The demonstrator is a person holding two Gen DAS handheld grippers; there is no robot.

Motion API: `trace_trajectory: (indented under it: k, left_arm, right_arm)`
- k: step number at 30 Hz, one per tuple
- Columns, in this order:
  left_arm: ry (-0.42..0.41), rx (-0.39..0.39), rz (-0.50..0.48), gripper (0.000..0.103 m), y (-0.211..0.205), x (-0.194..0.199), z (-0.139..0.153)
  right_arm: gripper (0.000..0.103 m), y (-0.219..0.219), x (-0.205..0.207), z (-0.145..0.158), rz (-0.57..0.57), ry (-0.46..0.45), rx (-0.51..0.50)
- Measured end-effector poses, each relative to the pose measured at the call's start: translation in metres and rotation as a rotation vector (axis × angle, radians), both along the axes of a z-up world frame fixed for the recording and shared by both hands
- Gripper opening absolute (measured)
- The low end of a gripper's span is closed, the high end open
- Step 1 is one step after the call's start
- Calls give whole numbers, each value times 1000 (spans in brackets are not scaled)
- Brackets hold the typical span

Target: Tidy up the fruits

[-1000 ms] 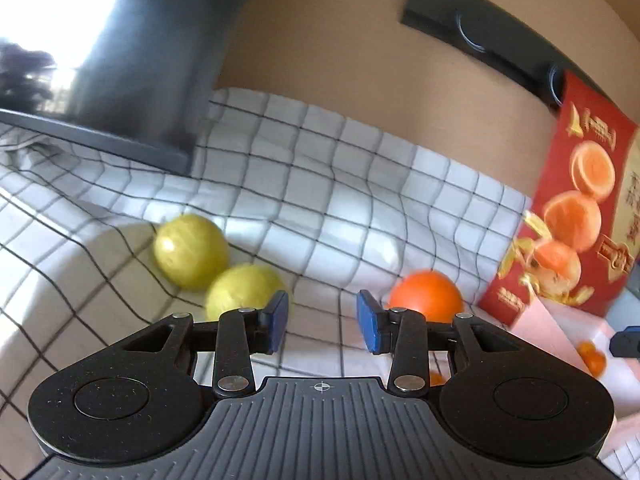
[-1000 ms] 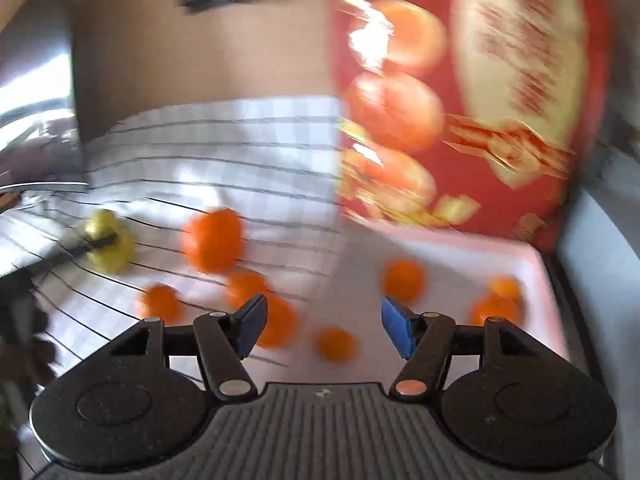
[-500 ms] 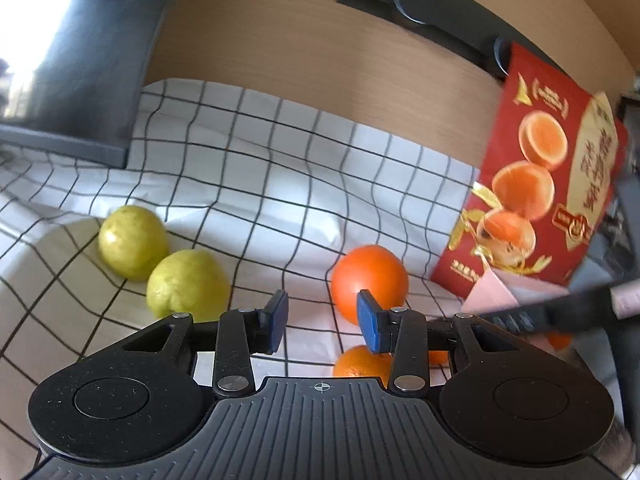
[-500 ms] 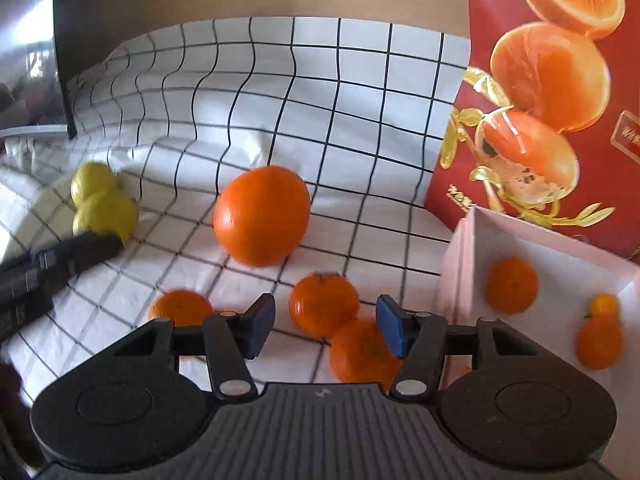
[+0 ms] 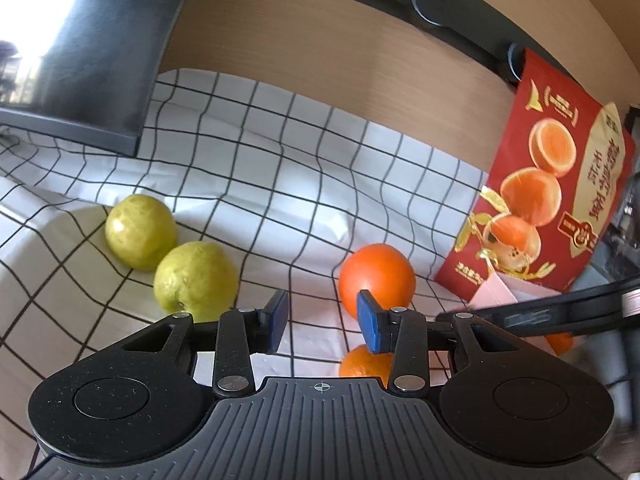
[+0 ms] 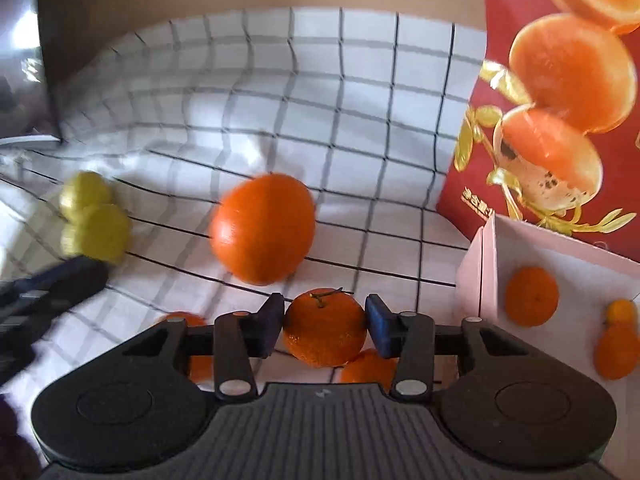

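Right tool (image 6: 324, 326) now astride mandarin (image 6: 325, 326)

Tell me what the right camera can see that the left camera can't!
Only the right camera shows the inside of the pink box with small oranges in it, and a stemmed small orange between the right gripper fingers.

Only the left camera shows the black shelf on the wall.

Both show the two green fruits, the big orange, the checked cloth and the red bag.
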State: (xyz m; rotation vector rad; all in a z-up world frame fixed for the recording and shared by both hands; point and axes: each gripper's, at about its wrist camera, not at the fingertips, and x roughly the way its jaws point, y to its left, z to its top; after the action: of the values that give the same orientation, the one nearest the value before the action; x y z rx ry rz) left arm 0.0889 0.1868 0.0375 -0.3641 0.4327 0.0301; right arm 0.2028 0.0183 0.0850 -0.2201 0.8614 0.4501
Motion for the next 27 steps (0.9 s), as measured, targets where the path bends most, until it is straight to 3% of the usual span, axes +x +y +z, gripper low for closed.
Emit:
trace_trajectory:
  k: [6,11,15,20,27]
  left_arm:
    - [22,38,-66,42,-15,4,-4]
    - [40,61,-110,42,-25,7,-8]
    - [60,90,-129,42,-34,10,-12]
    - [71,88,-164,47,-41,14,-17]
    - [84,103,-162,48,-52,13,-18]
  right_arm:
    - [44,-27,-63,39,134,-52,82]
    - [44,-78,-118,36,205,-25,109]
    - [44,-125,-158,17,179,-77,45]
    - [44,-181,-180,3,73,-107,43]
    - [45,-199,-179,-20,7,-114,68]
